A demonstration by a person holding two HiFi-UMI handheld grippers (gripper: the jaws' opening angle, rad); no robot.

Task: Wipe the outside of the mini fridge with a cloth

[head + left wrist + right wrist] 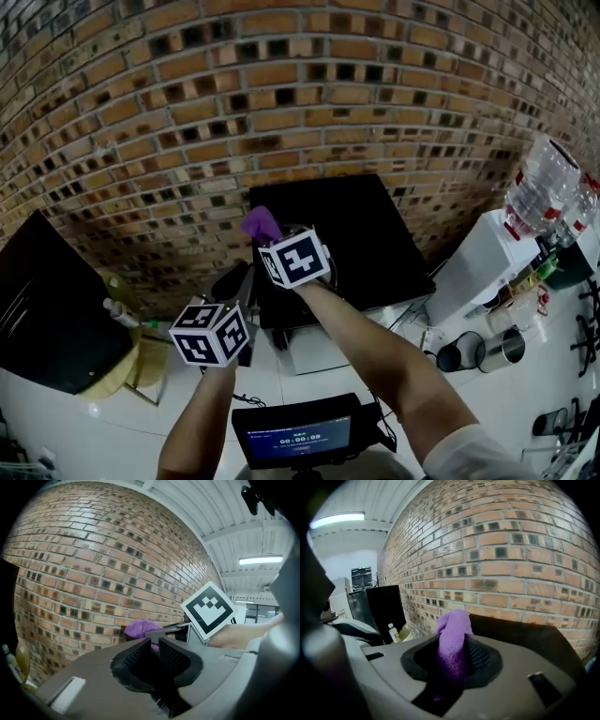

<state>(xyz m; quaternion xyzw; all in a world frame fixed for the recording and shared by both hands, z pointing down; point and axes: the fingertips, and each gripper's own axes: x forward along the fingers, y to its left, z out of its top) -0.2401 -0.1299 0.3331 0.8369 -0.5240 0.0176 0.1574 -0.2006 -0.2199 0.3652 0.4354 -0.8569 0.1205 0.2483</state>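
The black mini fridge (361, 234) stands against the brick wall. My right gripper (457, 637) is shut on a purple cloth (453, 629), which sticks up out of its jaws. In the head view the cloth (262, 225) hangs over the fridge's near left corner, just beyond the right gripper's marker cube (294, 260). My left gripper (154, 643) hovers lower and to the left, its cube (210, 333) off the fridge. Its jaws are drawn together to a thin slit with nothing between them. From the left gripper view the cloth (139, 627) shows ahead.
A brick wall (281, 94) rises behind everything. A second black cabinet (47, 309) stands at the left, with a small bottle (120, 314) beside it. At the right is a white water dispenser (487, 253) with bottles (548, 187), and metal cups (506, 347). A small screen (295, 436) sits below.
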